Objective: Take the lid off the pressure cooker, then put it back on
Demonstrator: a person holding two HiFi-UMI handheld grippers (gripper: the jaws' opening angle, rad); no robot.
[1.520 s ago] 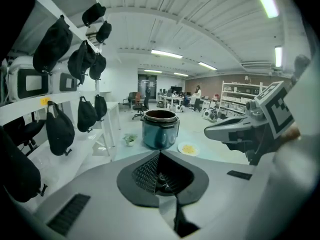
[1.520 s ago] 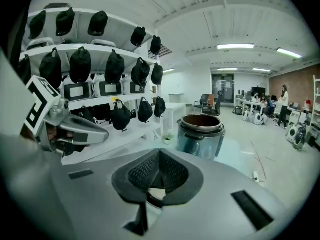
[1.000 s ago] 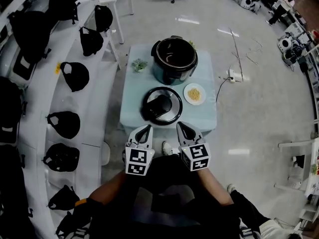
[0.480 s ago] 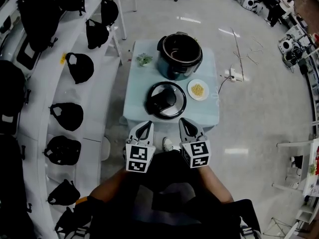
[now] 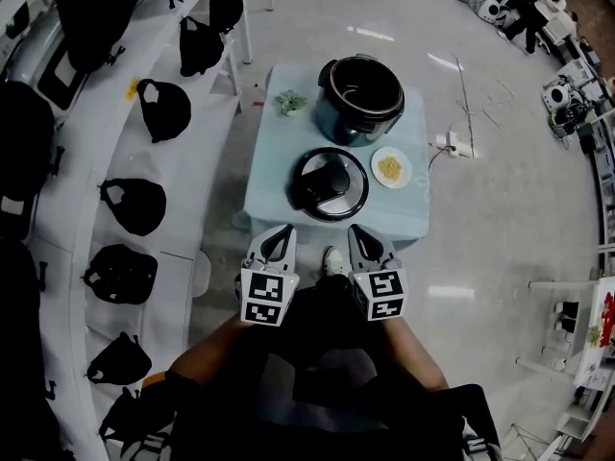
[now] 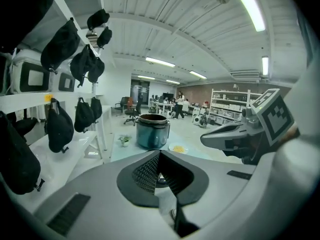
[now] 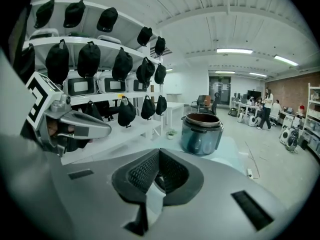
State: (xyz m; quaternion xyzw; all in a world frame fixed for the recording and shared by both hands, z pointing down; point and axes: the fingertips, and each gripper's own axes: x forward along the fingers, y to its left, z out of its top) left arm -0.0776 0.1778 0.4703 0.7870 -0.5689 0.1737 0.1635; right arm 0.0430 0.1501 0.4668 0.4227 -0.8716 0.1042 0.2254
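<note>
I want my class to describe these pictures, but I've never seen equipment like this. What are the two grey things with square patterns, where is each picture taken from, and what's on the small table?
No robot here: a person holds a two-jaw gripper in each hand, the left gripper and the right gripper; the patterned cubes are part of them. The top-down picture comes from a camera on the person's head. The other two come from cameras riding on each gripper, looking along its jaws. On the light blue table stand the open pressure cooker, its lid lying nearer the person, a small plate of yellow food and a little plant. Both grippers are shut and hold nothing.
</note>
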